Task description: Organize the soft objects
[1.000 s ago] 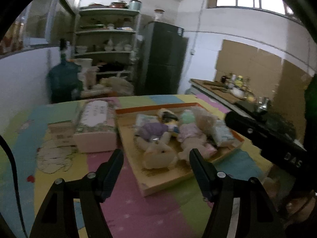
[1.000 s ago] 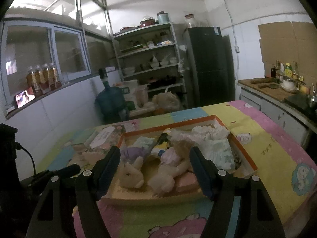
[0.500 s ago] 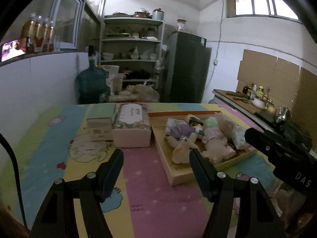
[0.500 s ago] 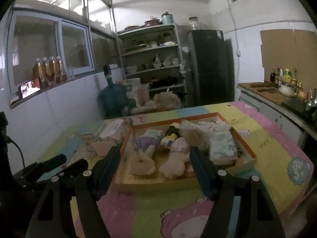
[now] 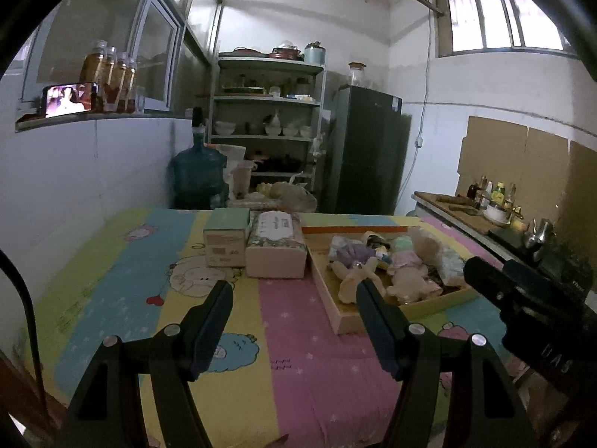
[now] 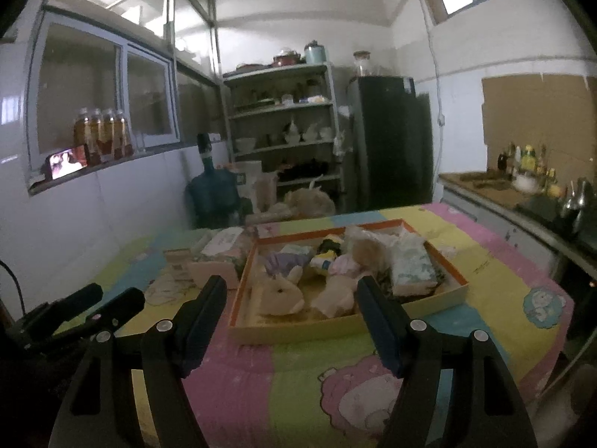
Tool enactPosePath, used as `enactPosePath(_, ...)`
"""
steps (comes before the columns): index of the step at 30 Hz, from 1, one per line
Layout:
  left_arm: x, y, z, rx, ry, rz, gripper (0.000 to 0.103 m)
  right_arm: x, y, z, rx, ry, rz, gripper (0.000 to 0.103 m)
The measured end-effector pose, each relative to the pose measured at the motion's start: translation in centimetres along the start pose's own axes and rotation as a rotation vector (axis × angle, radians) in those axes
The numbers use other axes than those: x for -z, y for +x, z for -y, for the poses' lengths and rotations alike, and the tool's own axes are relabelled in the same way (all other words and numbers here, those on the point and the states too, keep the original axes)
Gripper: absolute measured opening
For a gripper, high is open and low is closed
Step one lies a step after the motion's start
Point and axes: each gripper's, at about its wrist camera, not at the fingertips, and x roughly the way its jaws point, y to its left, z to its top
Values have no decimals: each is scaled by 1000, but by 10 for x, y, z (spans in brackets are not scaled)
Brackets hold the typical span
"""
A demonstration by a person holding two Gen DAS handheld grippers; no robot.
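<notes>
left wrist; striped cartoon tablecloth (image 5: 291, 336); shelf (image 5: 266, 127); dark fridge (image 5: 367, 153)

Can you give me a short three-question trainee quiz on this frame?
1. True or false: the left gripper holds a toy.
2. What holds the soft toys: A the cardboard tray, B the tissue pack, C the shelf?
3. Fill in: the tissue pack lies to the ____ of the tray in both views.

Key: 1 false, both it and the right gripper are open and empty; 2 A; 3 left.
</notes>
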Motion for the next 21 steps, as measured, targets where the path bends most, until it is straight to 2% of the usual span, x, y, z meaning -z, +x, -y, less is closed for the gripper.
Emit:
enactPosePath(7, 11, -16, 3, -25, 9, -2, 68, 14, -21, -17, 42, -20, 29, 74)
enactPosePath(11, 16, -26, 5, -105, 18, -2, 68, 18, -28, -17, 42, 23, 15, 74)
enactPosePath(13, 17, -31, 4, -124, 20, 2, 68, 20, -31, -19, 73, 20, 9, 74)
enactPosePath(15, 18, -35, 4, -124, 21, 8, 68, 24, -36, -26, 115, -2, 18, 74)
enactPosePath(21, 22, -47, 3, -124, 20, 19, 68, 28, -45, -31, 129, 3, 16, 74)
